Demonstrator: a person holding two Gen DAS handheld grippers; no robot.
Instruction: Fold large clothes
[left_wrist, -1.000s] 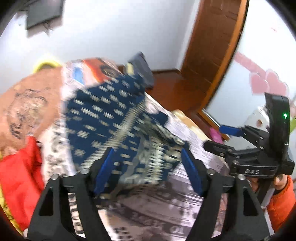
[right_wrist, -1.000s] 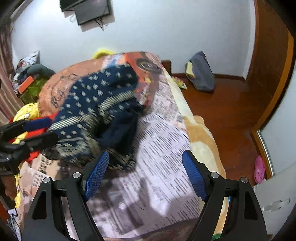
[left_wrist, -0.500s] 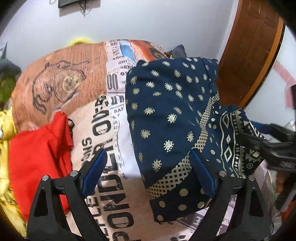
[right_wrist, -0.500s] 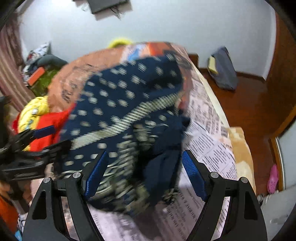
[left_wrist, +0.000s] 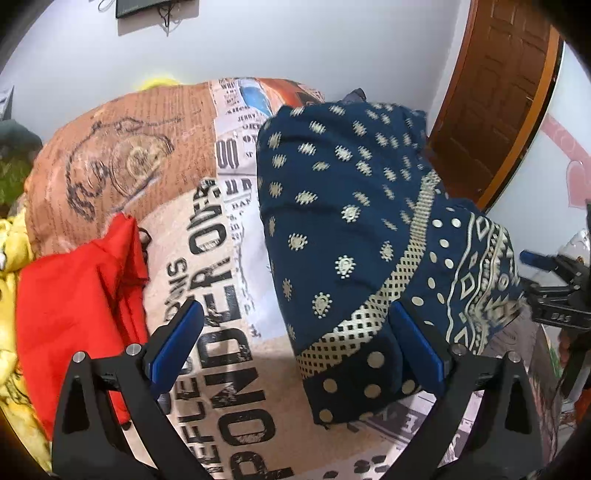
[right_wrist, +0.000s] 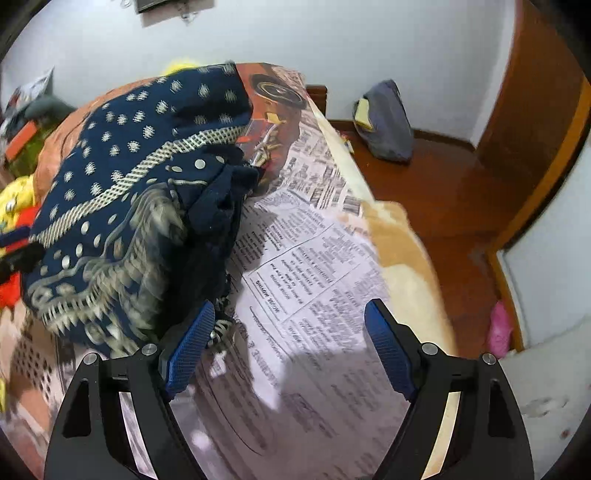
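Note:
A large navy garment (left_wrist: 343, 236) with gold dots and patterned borders lies bunched on a bed (left_wrist: 207, 280) with a newspaper-print cover. My left gripper (left_wrist: 295, 343) is open and empty, its right finger beside the garment's near corner. My right gripper (right_wrist: 291, 347) is open and empty over the printed sheet (right_wrist: 306, 280), just right of the garment (right_wrist: 122, 206). The right gripper shows at the right edge of the left wrist view (left_wrist: 550, 280).
A red cloth (left_wrist: 77, 295) and yellow cloth (left_wrist: 11, 243) lie at the bed's left. A grey bag (right_wrist: 384, 122) sits on the wooden floor by the wall. A wooden door (left_wrist: 495, 92) stands on the right. A pink slipper (right_wrist: 498, 328) lies on the floor.
The garment was flung and spread over the bed, then settled in a heap. Both grippers drew back and stayed open.

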